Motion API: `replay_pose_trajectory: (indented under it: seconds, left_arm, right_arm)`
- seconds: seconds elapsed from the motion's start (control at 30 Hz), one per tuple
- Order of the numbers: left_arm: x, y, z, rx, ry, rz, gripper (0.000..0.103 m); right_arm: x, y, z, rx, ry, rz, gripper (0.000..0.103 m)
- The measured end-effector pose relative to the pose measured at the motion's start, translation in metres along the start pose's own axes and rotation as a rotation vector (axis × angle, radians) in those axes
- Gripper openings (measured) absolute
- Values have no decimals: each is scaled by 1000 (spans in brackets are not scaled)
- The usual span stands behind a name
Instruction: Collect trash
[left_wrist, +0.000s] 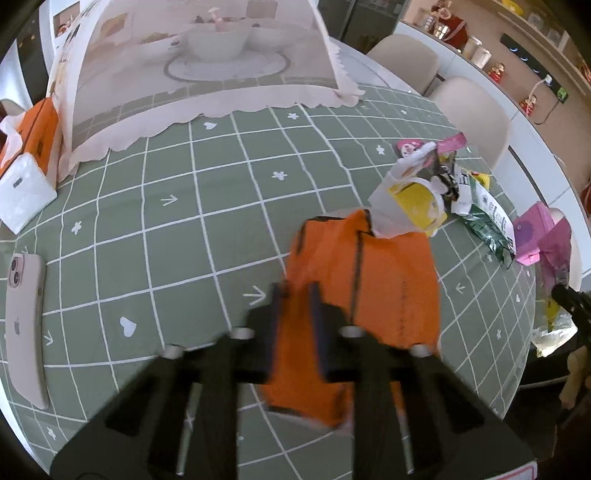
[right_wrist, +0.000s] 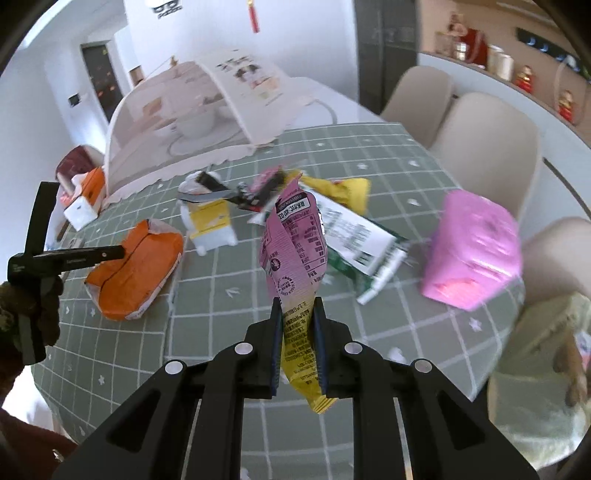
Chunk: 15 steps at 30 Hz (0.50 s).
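Clearing wrappers off the green checked counter (right_wrist: 388, 155) with both grippers loaded.
Pinching an orange packet (left_wrist: 369, 295) in the left hand-held gripper (left_wrist: 297, 332), jaws clamped narrow; lifting a pink-and-yellow wrapper (right_wrist: 295, 258) above the counter in the right hand-held gripper (right_wrist: 298, 343), jaws nearly closed on it. Risking a slip: thin, slick film, gripped only near one end.

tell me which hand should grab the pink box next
Neither is free: the left gripper is shut on the orange bag, the right gripper on a pink wrapper. Once emptied, right looks better placed; the pink box sits on its side.
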<state>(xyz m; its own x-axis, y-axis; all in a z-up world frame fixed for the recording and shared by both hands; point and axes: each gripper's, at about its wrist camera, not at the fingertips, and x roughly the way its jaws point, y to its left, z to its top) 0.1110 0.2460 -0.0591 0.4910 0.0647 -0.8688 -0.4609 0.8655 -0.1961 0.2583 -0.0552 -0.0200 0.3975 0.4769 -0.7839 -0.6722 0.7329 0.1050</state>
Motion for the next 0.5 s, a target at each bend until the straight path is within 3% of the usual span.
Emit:
replay_pose_trajectory:
  seconds: [0.2, 0.5]
  left_arm:
    - [-32, -25, 3, 55, -94, -36, 3]
    - [-107, -90, 41, 122, -271, -135, 3]
  right_arm:
    - [-24, -21, -7, 38, -47, -20, 16]
    - [-67, -44, 5, 27, -160, -39, 16]
